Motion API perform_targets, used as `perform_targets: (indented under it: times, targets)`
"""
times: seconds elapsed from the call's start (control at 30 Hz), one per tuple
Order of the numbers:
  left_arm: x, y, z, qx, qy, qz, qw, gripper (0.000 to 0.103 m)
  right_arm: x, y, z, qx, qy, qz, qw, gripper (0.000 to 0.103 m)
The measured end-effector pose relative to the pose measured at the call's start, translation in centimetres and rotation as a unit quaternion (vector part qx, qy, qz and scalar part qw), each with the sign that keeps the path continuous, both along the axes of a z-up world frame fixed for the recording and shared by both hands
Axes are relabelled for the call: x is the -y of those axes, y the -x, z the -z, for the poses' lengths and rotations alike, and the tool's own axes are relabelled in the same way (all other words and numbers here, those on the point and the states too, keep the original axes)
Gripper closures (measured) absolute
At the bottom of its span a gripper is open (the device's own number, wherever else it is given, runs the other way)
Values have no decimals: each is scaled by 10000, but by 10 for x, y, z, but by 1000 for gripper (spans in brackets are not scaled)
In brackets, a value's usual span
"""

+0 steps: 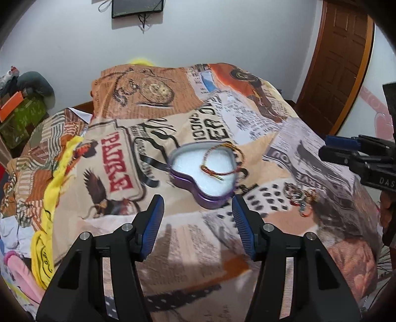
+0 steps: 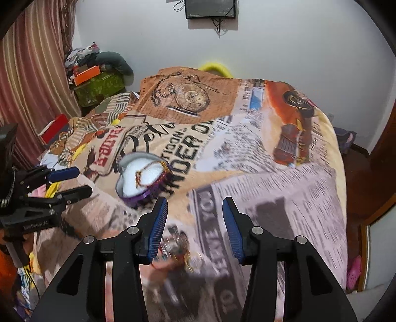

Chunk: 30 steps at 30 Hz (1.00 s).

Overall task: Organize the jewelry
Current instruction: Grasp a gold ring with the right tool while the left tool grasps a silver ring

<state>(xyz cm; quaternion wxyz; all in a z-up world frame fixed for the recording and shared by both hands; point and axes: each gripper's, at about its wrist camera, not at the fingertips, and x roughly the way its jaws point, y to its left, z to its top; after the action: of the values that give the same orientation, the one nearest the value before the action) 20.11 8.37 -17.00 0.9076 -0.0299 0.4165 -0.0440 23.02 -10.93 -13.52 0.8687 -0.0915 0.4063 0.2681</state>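
Note:
A purple heart-shaped tin (image 1: 205, 173) with white foam lining lies open on the printed blanket (image 1: 198, 247). A red and gold thread bracelet (image 1: 222, 161) lies partly in it, draped over its far rim. A small pile of rings and jewelry (image 1: 300, 198) lies on the blanket right of the tin. My left gripper (image 1: 198, 213) is open and empty, just in front of the tin. My right gripper (image 2: 195, 218) is open and empty, above the jewelry pile (image 2: 177, 247), with the tin (image 2: 141, 178) to its left. Each gripper shows in the other's view (image 1: 356, 153) (image 2: 66, 183).
The blanket covers a bed. A wooden door (image 1: 339, 64) stands at the right. Boxes and clothes (image 2: 96, 79) are stacked by a striped curtain (image 2: 34, 74) at the left. A dark screen (image 2: 210, 8) hangs on the white wall.

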Motion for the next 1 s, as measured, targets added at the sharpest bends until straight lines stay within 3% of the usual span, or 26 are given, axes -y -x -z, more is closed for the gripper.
perform_targets:
  times: [0.3,0.67,0.8,1.0]
  targets:
    - [48,-2,8,-232,48,522,9984,47,26,21,21,-143,304,-29,9994,61]
    - [82,-20,26,-501,-15,839,9952,47,19,24,53,-396,309,-439,9978,61]
    - [87,-29,30,-669,165,1052,9921,56,14,21,54,-338,326,-589,9972,61]
    - [91,-38,34,-684,58,1080,9918,62,10,18,57,-300,337,-721,9964,70]
